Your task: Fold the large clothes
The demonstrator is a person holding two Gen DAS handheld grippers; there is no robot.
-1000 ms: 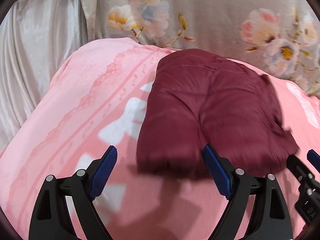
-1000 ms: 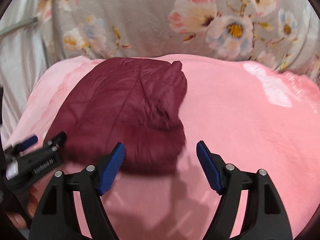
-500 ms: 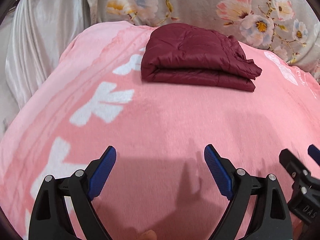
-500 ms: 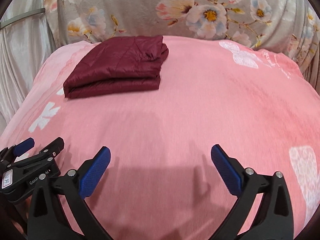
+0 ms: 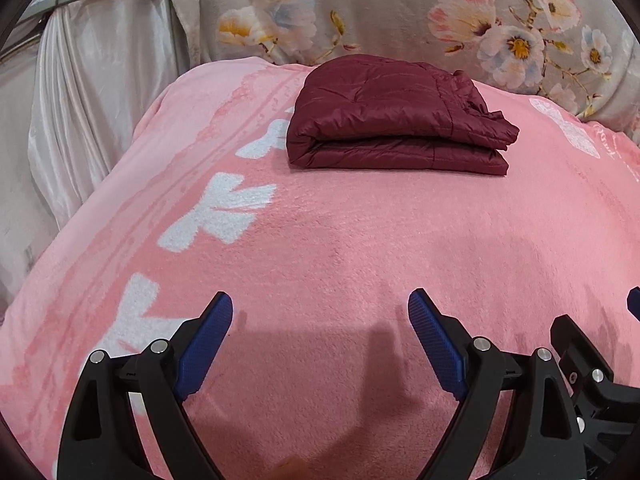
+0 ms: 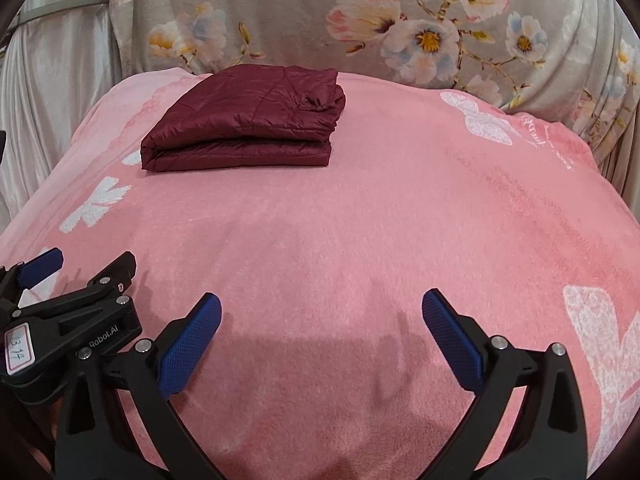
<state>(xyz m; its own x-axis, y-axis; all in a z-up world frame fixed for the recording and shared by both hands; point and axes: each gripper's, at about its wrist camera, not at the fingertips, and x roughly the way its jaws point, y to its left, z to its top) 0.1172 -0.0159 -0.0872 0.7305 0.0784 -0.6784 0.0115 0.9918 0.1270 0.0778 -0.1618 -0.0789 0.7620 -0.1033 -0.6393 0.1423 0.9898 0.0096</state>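
A maroon quilted jacket (image 5: pixel 396 120) lies folded into a flat rectangular stack at the far end of the pink blanket (image 5: pixel 320 248); the right wrist view shows the same jacket (image 6: pixel 248 124) at its upper left. My left gripper (image 5: pixel 320 312) hovers open over bare blanket, well back from the jacket, nothing between its blue pads. My right gripper (image 6: pixel 322 312) is also open and empty, equally far back. The left gripper's black body (image 6: pixel 72 320) shows at the lower left of the right wrist view.
A grey floral cover (image 5: pixel 440 12) rises behind the blanket. White satin drapery (image 5: pixel 80 92) hangs at the left edge. White bow prints (image 5: pixel 224 208) run down the blanket's left side, and a white butterfly print (image 6: pixel 484 120) marks its right.
Both grippers pulled back from the jacket, which was right at their fingertips a second ago and now lies far ahead, folded and still. The right jaws widened.
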